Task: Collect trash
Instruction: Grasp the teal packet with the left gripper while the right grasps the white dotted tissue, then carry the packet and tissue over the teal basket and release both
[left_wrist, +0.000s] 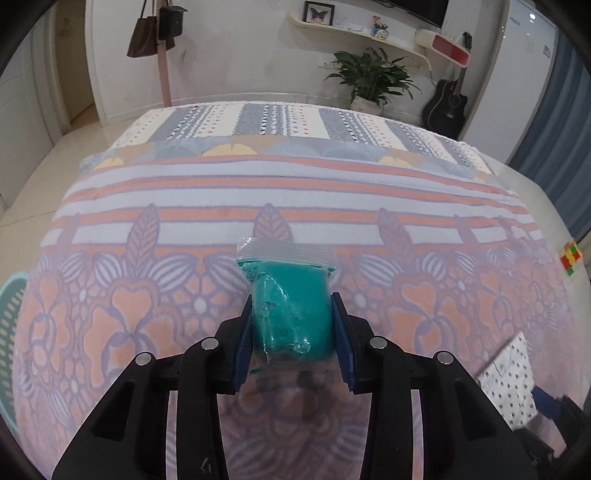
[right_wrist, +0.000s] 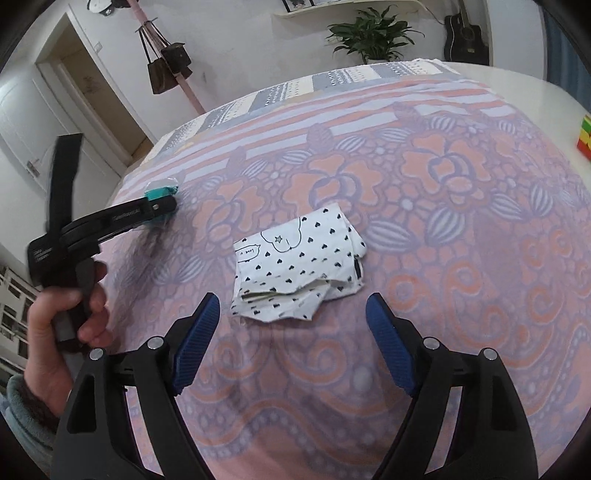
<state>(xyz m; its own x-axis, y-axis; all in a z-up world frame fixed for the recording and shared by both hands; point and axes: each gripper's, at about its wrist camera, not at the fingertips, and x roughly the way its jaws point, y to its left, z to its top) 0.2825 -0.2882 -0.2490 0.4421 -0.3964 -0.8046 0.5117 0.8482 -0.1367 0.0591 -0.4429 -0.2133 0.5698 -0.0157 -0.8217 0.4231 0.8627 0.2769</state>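
A clear zip bag of teal stuff lies on the patterned tablecloth, and the blue pads of my left gripper press on both its sides. From the right wrist view, that left gripper is at the table's far left with the teal bag at its tip and a hand on its handle. A crumpled white paper wrapper with black hearts lies just ahead of my right gripper. The right gripper stands open, with nothing between its fingers. The wrapper also shows at the lower right of the left wrist view.
A coloured puzzle cube sits near the table's right edge. A teal slotted basket shows at the far left. Beyond the table are a potted plant, a black guitar and a coat stand with bags.
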